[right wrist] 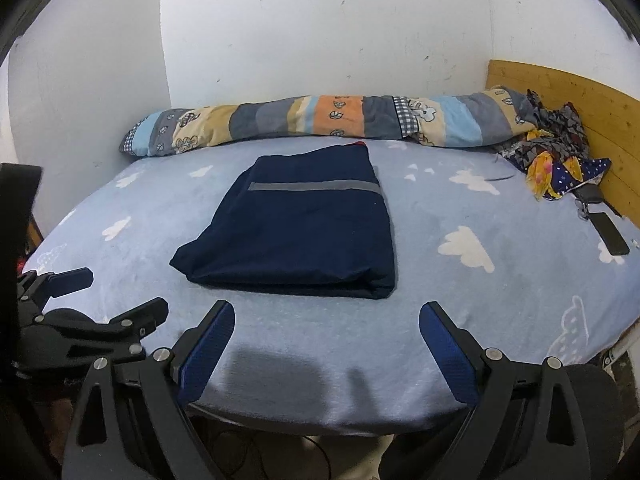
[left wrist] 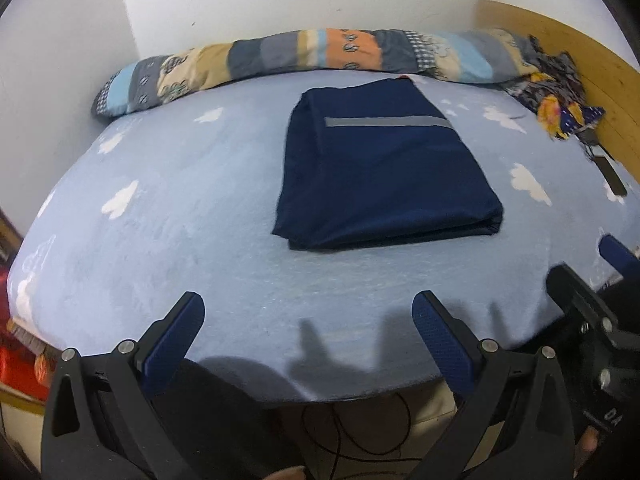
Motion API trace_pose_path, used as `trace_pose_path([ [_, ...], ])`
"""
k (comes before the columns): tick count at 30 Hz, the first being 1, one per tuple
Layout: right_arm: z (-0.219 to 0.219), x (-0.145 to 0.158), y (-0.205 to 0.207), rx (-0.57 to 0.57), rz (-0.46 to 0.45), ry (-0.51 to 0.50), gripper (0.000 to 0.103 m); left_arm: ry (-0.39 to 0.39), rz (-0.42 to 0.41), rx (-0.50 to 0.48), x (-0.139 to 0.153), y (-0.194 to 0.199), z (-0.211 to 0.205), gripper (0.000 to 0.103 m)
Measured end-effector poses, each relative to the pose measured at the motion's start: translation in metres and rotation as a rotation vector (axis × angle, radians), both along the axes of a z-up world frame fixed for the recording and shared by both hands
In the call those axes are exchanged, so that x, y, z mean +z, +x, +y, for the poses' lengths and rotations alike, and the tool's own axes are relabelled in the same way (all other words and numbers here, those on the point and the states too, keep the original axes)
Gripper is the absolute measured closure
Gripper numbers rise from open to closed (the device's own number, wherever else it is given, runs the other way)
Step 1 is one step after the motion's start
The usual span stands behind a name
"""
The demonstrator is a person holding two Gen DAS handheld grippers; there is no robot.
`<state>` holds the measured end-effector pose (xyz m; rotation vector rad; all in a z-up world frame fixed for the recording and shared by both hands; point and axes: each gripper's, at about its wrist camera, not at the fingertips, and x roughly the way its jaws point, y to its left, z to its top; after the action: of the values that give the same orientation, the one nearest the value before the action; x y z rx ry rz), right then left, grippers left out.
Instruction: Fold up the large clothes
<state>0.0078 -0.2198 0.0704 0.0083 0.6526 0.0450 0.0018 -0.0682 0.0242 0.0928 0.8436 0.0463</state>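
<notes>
A navy blue garment [left wrist: 380, 164] with a grey stripe lies folded into a flat rectangle in the middle of the light blue cloud-print bed [left wrist: 160, 240]; it also shows in the right wrist view [right wrist: 304, 232]. My left gripper [left wrist: 308, 312] is open and empty, above the bed's near edge, well short of the garment. My right gripper [right wrist: 326, 320] is open and empty, just in front of the garment's near edge. The right gripper shows at the right edge of the left wrist view [left wrist: 600, 280], and the left gripper at the left edge of the right wrist view [right wrist: 112, 292].
A long patchwork bolster [right wrist: 320, 124] lies along the wall at the far side. A crumpled patterned cloth [right wrist: 556, 156] and a dark phone [right wrist: 610, 232] lie at the far right by the wooden headboard [right wrist: 580, 104]. Cables [left wrist: 360, 432] hang below the bed's near edge.
</notes>
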Motion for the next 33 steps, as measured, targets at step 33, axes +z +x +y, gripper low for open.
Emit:
trace_pose_path([
  [33, 0.0039, -0.0018, 0.0025, 0.024, 0.019, 0.007, 0.008, 0.056, 0.007, -0.006, -0.0043, 0.0016, -0.0033, 0.0],
])
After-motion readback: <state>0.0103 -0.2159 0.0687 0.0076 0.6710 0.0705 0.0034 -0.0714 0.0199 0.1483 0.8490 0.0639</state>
